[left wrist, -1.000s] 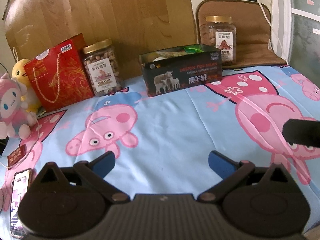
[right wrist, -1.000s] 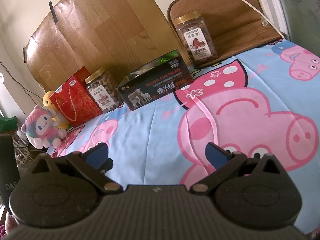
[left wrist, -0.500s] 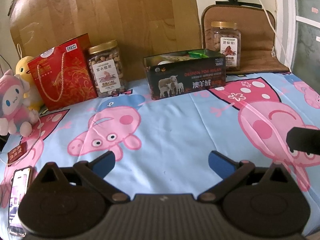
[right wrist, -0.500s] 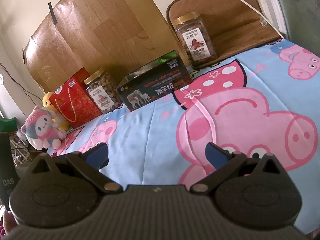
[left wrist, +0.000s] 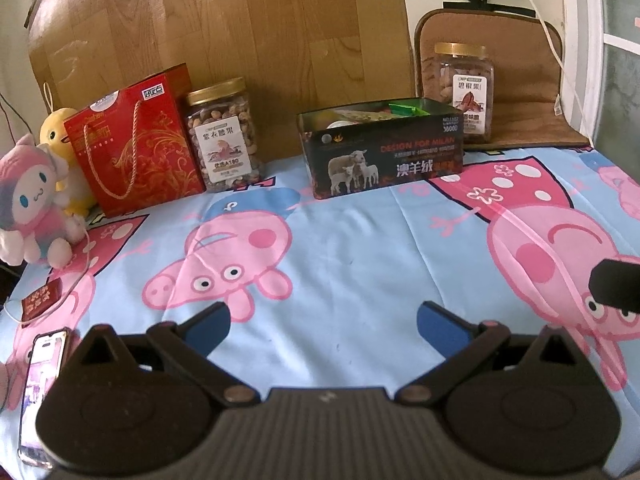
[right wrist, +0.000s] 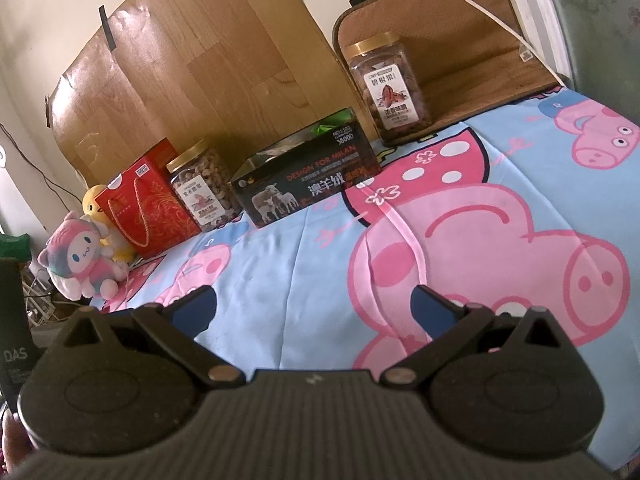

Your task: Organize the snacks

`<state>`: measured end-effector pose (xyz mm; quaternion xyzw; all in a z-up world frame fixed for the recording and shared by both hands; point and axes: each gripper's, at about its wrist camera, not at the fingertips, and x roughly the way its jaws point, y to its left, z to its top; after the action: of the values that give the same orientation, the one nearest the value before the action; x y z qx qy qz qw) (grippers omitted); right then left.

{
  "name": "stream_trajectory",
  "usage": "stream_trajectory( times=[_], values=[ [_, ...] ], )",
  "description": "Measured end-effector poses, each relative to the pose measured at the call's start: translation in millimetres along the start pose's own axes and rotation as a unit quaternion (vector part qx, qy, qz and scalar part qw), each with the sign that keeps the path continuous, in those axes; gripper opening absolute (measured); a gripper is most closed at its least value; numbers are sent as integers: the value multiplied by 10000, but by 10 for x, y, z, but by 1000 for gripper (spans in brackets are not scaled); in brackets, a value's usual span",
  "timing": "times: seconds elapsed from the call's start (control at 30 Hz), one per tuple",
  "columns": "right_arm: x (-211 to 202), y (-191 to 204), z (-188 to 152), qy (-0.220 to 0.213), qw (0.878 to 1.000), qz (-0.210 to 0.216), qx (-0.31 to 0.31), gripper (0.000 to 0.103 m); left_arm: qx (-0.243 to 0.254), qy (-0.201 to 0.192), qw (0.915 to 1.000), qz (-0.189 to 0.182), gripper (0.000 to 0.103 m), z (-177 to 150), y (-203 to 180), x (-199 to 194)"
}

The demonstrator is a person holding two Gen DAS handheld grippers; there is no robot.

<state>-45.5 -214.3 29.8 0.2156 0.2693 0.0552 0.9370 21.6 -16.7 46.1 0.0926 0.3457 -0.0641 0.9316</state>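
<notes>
Left hand-held gripper (left wrist: 322,318): I am holding it low over the blue cartoon-pig bedsheet (left wrist: 360,248), jaws spread wide and released, nothing between the blue fingertips (left wrist: 208,322).
Right hand-held gripper (right wrist: 312,306): I am keeping it also spread apart and empty, pointing along the bed toward the back row; its dark body is showing at the right edge of the left wrist view.
Surface: this is looking like a bed and not a counter, so things may be sinking a little in the soft sheet.
Dark open box with sheep picture (left wrist: 382,150): it is standing in the middle of the back row; packets are lying inside, so I am judging it serves as the collecting container.
Clear plastic jar of mixed nuts with gold lid (left wrist: 224,134): it is standing upright just beside the red paper gift bag with gold cord handle (left wrist: 134,142), left of the box.
Clear square jar of pecans with gold lid (left wrist: 464,90): it is standing upright behind the right end of the box, on the brown padded cushion (left wrist: 532,80).
Why so placed: everything is lined against the leaning wood-pattern board (left wrist: 240,40), probably so the front stays free for working.
Bystanders: pink plush doll (left wrist: 30,200) and smartphone (left wrist: 40,392) are lying at the left, apart from the snacks.
Stage: I am judging the grippers are only approaching; neither jar is touched yet.
Risk: the jars are smooth and wide, so the grip may be slipping.
</notes>
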Motion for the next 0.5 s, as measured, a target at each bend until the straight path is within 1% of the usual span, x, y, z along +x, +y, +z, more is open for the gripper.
stream_trajectory(
  times=[0.5],
  values=[
    [12, -41, 12, 6, 10000, 12, 16, 103, 107, 53, 9999, 18, 103, -4, -53, 25]
  ],
)
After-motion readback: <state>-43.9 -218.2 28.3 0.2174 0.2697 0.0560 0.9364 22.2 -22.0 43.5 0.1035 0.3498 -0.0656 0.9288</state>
